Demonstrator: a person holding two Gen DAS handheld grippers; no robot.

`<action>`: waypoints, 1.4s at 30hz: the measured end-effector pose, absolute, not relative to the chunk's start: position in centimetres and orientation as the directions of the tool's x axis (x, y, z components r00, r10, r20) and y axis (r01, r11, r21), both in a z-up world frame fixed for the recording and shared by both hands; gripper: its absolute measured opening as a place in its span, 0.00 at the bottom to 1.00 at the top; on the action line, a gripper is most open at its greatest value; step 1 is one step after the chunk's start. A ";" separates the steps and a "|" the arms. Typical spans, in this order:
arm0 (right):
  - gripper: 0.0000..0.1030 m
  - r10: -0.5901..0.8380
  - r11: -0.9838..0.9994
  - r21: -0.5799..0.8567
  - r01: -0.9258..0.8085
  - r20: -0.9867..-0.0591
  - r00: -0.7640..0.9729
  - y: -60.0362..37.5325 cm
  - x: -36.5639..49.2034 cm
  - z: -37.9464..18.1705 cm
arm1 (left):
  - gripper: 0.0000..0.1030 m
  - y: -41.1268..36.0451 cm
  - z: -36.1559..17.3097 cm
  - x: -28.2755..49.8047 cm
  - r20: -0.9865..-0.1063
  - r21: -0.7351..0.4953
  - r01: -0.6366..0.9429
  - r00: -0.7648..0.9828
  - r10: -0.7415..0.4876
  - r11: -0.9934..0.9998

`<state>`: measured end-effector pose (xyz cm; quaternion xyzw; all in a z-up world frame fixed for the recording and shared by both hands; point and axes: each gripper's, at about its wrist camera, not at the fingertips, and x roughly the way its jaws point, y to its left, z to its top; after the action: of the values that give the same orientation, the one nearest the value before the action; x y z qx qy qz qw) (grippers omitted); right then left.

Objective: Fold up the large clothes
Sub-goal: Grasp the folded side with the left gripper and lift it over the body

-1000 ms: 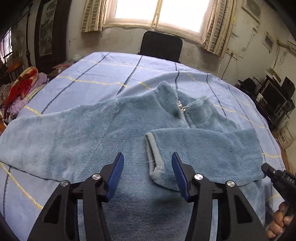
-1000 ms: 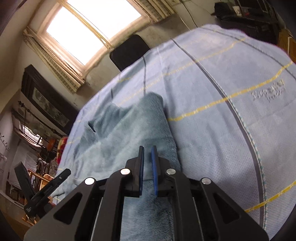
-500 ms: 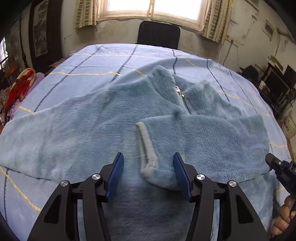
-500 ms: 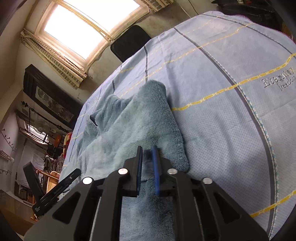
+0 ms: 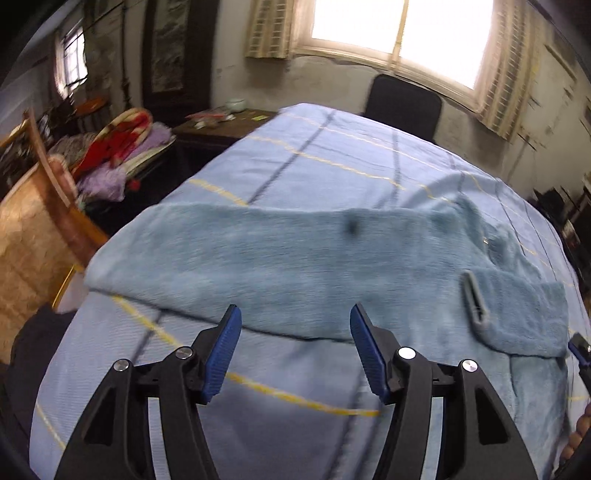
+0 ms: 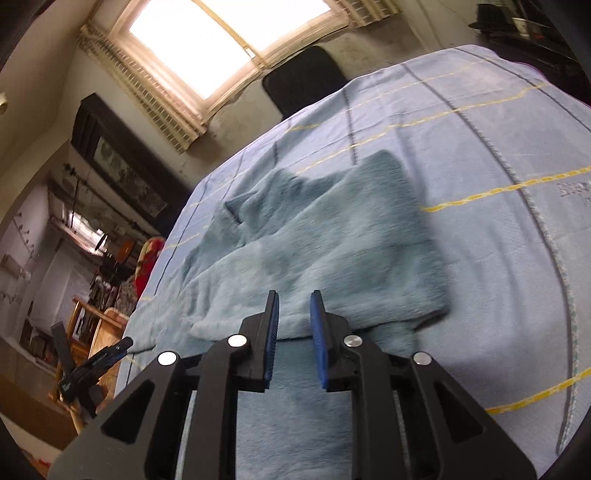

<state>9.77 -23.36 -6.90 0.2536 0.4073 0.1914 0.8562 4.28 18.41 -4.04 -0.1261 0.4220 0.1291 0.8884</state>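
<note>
While both tools hover above the bed, the scene reads as follows.

Left hand-held gripper (image 5: 295,343): jaws wide apart, holding nothing, over the near edge of the outstretched sleeve.
Right hand-held gripper (image 6: 293,332): blue pads a narrow gap apart, empty, just above the folded sleeve's lower edge.
Fleece jacket (image 5: 295,258): pale blue, plush pile, lying flat on the bed; collar and zip point toward the window.
Long axis: runs crosswise, from the spread sleeve on the left to the folded side on the right.
Folded sleeve (image 6: 354,251): laid across the chest, its grey ribbed cuff (image 5: 474,299) toward the middle.
Bedsheet (image 5: 332,162): light blue woven cloth, dark and yellow stripes.
Around: black chair (image 5: 402,103) beyond the bed under the window (image 5: 391,33); red and purple blankets (image 5: 114,147) heaped left; wooden furniture (image 5: 33,229) beside the left edge.
</note>
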 end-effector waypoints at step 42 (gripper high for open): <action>0.25 0.482 0.745 0.665 0.054 -0.593 0.645 -29.2 11.2 -9.2 | 0.66 28.4 -6.9 2.5 -0.727 -0.542 -0.524 0.685 -0.053 0.657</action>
<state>11.18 -29.20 -9.24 0.3335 0.4018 0.1270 0.8433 2.45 28.42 -6.86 -0.3889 0.3710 0.1415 0.8313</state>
